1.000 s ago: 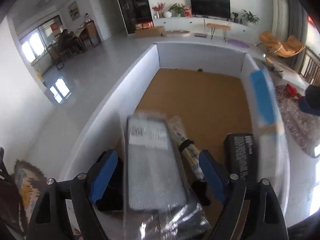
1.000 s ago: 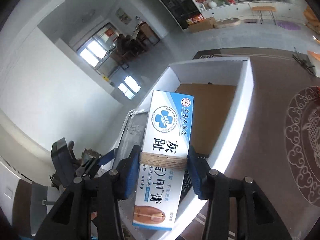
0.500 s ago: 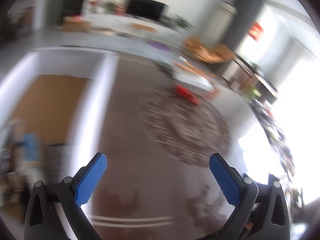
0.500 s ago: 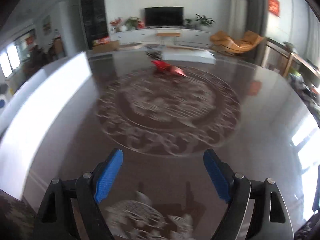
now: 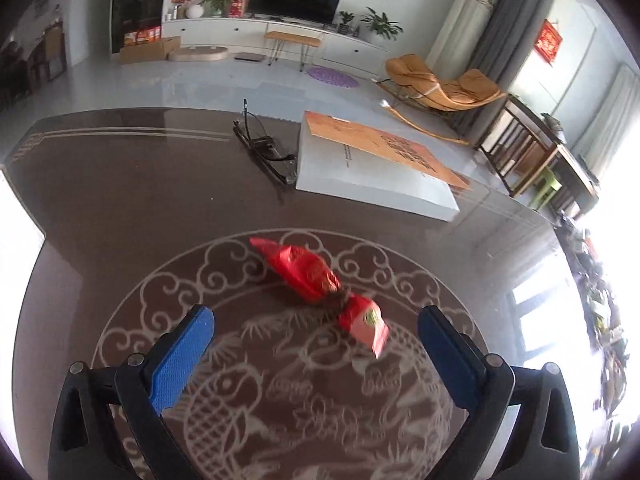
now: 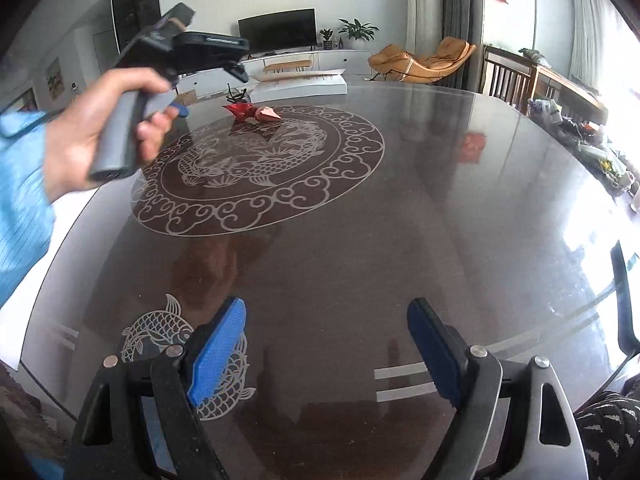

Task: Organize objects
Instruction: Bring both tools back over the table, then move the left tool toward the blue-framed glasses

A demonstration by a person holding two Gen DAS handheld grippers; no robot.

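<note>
Left wrist view, from the left edge: a white box wall (image 5: 16, 216) just shows at the frame's margin, beside the dark glossy table (image 5: 140, 200) with its pale round dragon medallion (image 5: 280, 380). Left gripper (image 5: 316, 344) hangs over the medallion, blue pads far apart, jaws wide, nothing between them. The red foil packet (image 5: 308, 274) lies on the medallion just beyond the fingertips, clear of both pads; a small red carton (image 5: 366, 322) lies touching its near right end, tilted. Farther back, a pair of black glasses (image 5: 264, 150) rests folded open on the table, just beside a flat white box with an orange panel (image 5: 372, 168) to its right. Right wrist view, from the left edge: a blue sleeve (image 6: 20, 184), then the person's left hand (image 6: 100, 136) gripping the grey handle of the left tool; its jaws are hidden from this angle. Beyond it the red packet (image 6: 244, 112) sits at the medallion's far rim (image 6: 360, 132). A small fish motif (image 6: 156, 332) is etched near the table's close edge. Right gripper (image 6: 326, 348) hovers above bare table near that edge, jaws moderately wide, empty, pads touching nothing. A patterned dark sleeve (image 6: 608, 432) shows at the lower right corner.
</note>
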